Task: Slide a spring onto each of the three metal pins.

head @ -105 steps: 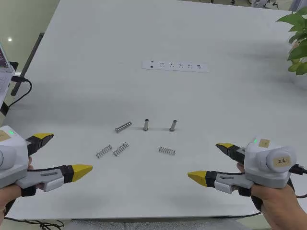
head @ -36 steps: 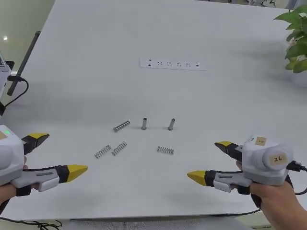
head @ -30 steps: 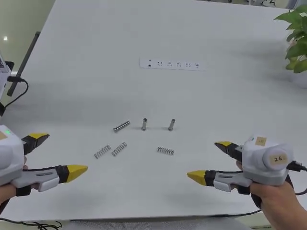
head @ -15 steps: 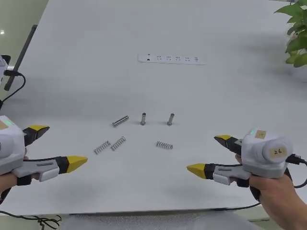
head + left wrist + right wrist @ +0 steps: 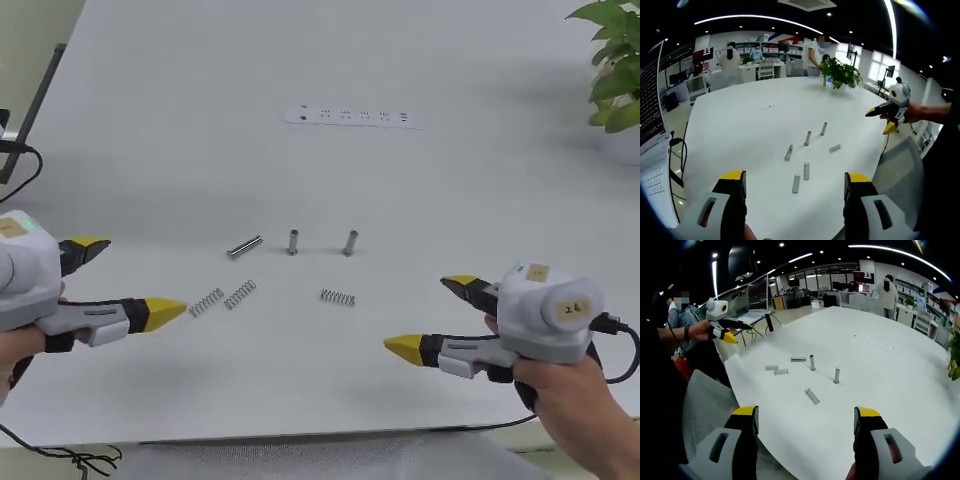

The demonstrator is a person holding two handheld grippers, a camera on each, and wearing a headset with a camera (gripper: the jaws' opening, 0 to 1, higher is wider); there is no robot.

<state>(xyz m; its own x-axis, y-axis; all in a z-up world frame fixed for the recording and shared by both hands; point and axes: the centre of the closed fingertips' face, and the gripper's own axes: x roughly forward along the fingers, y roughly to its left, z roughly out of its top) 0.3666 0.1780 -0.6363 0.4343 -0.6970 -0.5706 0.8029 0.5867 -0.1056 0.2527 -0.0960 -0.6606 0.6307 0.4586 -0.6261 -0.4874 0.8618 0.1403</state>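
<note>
Three metal pins sit mid-table: one lies on its side (image 5: 243,247), two stand upright (image 5: 293,242) (image 5: 350,243). In front of them lie three loose springs (image 5: 207,302) (image 5: 240,294) (image 5: 337,297). My left gripper (image 5: 130,277) hovers open near the front left, well short of the springs. To the front right my right gripper (image 5: 430,314) is open too, nothing between its jaws. The left gripper view has the nearest spring (image 5: 796,183) just beyond the left gripper (image 5: 794,180). In the right gripper view a spring (image 5: 812,396) lies ahead of the right gripper (image 5: 806,413).
A white power strip (image 5: 345,116) lies at the back of the white table (image 5: 450,190). A green plant (image 5: 610,50) stands at the far right, and a black cable (image 5: 20,165) hangs off the left edge. The table's front edge runs just below both grippers.
The head camera has shifted, so the whole scene sits a little higher. Both grippers stay open near the front edge. Pins and springs have not moved.
</note>
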